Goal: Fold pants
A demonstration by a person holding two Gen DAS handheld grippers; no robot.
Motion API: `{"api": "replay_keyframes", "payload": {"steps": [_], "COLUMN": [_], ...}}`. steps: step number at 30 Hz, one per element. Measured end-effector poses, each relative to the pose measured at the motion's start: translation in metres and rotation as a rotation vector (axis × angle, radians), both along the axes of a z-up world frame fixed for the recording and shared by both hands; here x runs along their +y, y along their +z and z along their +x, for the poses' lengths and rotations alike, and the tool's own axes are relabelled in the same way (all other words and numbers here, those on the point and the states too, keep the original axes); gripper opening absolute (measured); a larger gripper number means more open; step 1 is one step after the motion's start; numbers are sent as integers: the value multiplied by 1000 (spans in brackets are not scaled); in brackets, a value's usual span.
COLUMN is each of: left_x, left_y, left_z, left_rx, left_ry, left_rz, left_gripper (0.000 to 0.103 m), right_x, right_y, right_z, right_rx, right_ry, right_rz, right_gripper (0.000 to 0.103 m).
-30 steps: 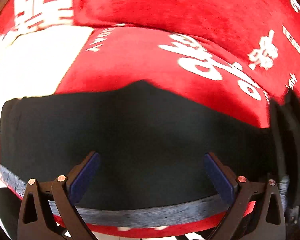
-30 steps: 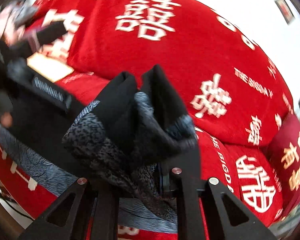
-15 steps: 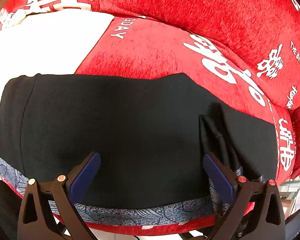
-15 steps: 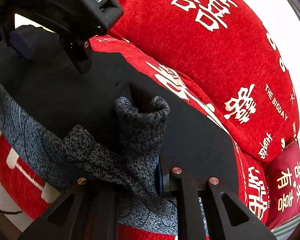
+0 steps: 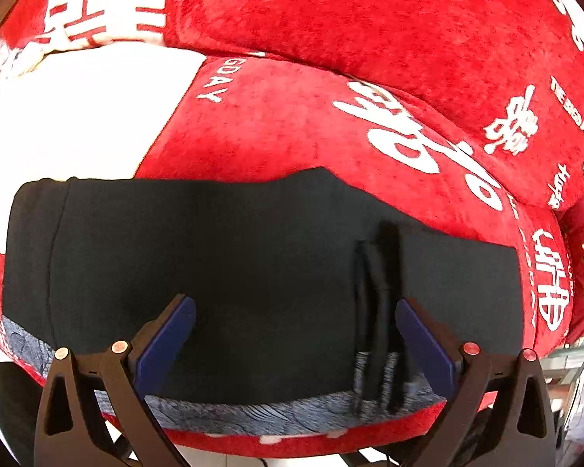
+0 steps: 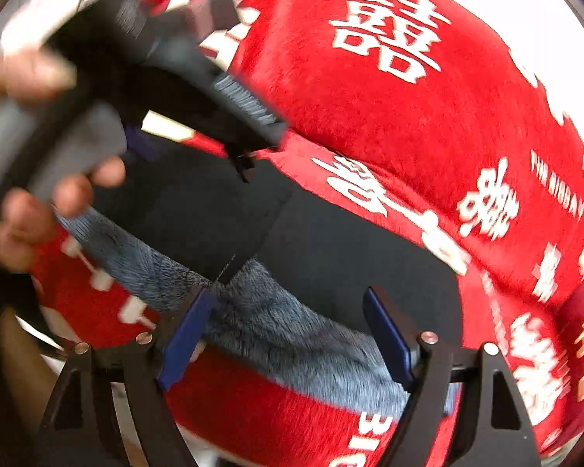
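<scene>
Pants (image 5: 233,272) lay flat across the front of a red sofa seat (image 5: 272,128), black cloth with a grey patterned band (image 5: 253,414) along the near edge, just short of the seat's front lip. Far left end of the cloth sat over a white patch of the cover.

Left gripper (image 5: 296,334): jaws spread wide, blue pads clear of the cloth, nothing between them. It hung over the middle of the pants. From the right wrist view the same tool showed blurred at upper left, with the person's left hand (image 6: 39,210) around its handle.

Right of centre, a bunched ridge of narrow pleats (image 5: 381,311) ran from the band back into the black cloth, just inside the left gripper's right pad.

Right gripper (image 6: 288,330): jaws spread, empty, poised over the grey band (image 6: 292,334) near the right end of the pants. This view was motion-blurred.

Handling, as judged: thin, limp, light fabric; no stiffness, will sag and crease wherever unsupported. The plush cover likely drags on it. The band looked thickest, so best to pinch there, one gripper toward each end, and flatten the ridge before folding.
</scene>
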State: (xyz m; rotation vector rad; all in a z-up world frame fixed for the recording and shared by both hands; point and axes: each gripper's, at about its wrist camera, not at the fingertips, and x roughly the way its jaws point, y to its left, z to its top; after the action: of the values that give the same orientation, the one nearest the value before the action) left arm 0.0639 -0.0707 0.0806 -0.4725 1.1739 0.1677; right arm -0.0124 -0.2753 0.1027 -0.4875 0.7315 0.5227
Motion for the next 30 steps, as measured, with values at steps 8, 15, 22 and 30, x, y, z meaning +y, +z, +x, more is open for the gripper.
{"api": "replay_keyframes", "payload": {"steps": [8,15,22,30], "left_x": [-90,-116,-119,-119], "left_y": [14,-51,-51,-53], "left_z": [14,3,1,0], "left_rx": [-54,91,93,90], "left_ry": [-239,-309,-296,-287], "left_rz": [4,101,135,135], "left_gripper": [103,103,103,103], "right_x": [-109,-137,-146,-119], "right_y": [-17,-56,-24,-26], "right_z": [64,64,74,106], "right_rx": [269,456,388,442], "right_ry": [-185,-227,-194,-155], "right_rz": [267,359,420,356], "right_gripper": [83,83,84,90]}}
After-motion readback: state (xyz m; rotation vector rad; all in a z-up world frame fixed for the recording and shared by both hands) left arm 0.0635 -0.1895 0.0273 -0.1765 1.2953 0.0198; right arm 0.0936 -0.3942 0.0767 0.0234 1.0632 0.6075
